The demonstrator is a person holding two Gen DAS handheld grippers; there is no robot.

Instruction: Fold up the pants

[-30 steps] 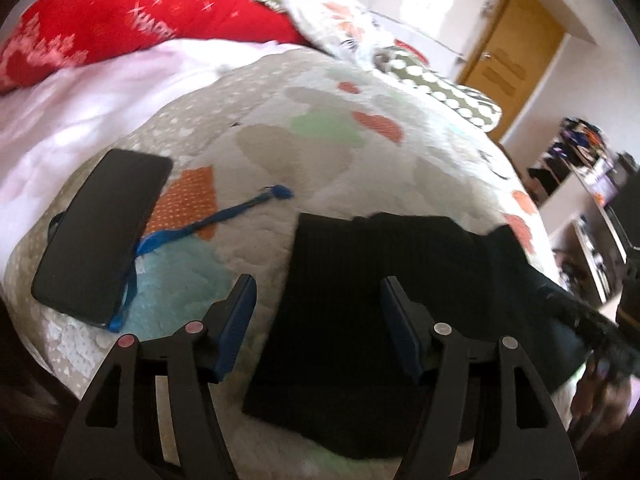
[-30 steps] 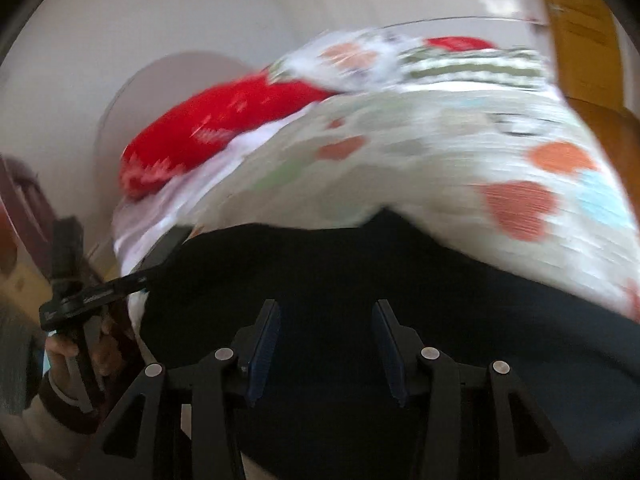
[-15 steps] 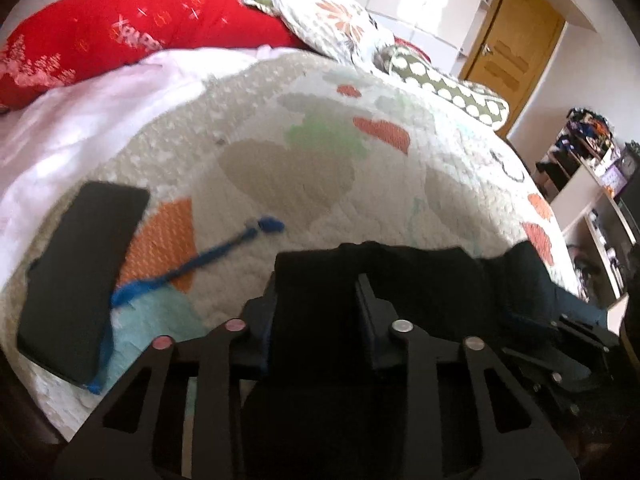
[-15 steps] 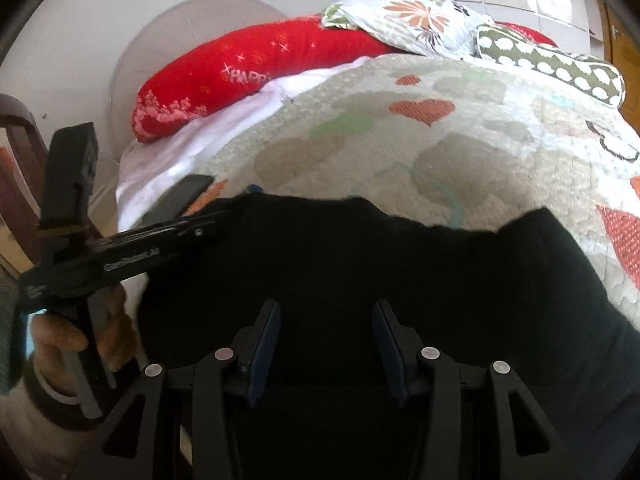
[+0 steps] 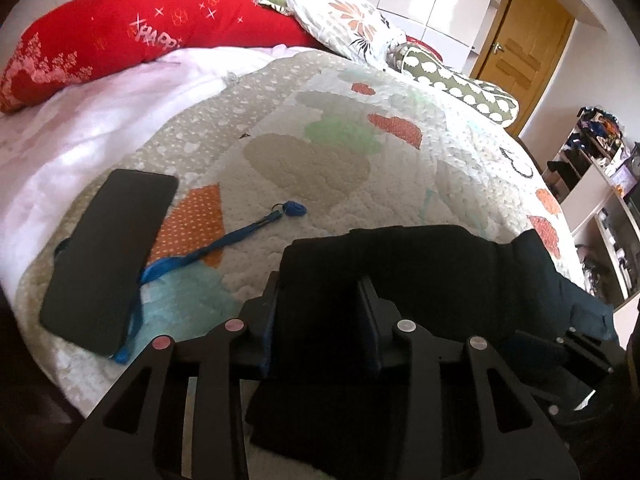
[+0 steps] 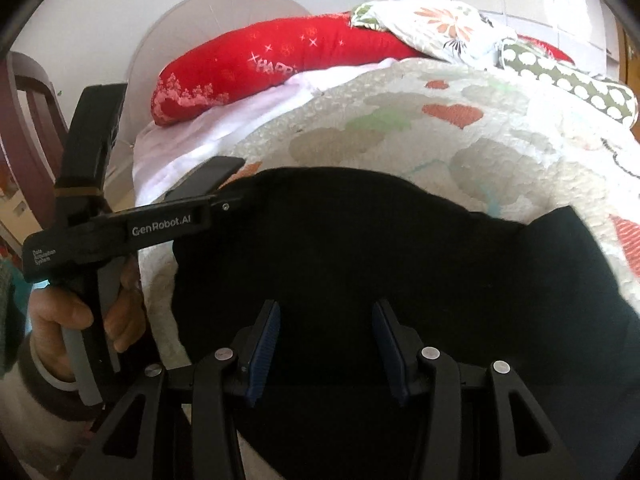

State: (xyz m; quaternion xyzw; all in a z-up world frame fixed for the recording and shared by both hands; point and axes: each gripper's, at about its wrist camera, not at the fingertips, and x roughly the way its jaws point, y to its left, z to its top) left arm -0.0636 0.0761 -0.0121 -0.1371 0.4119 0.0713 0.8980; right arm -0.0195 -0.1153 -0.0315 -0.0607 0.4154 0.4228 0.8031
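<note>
Black pants (image 5: 420, 272) lie folded on the quilt (image 5: 320, 152), right of the phone (image 5: 108, 260). Left gripper (image 5: 320, 312): jaws pinching the pants' left edge. Right gripper (image 6: 325, 348): jaws spread over the pants, gripping nothing.

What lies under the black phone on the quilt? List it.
Under the phone runs a blue lanyard; its strap emerges at the phone's right edge and loops out at the near corner. Beneath both is the quilt. The covered strap section cannot be seen.
</note>
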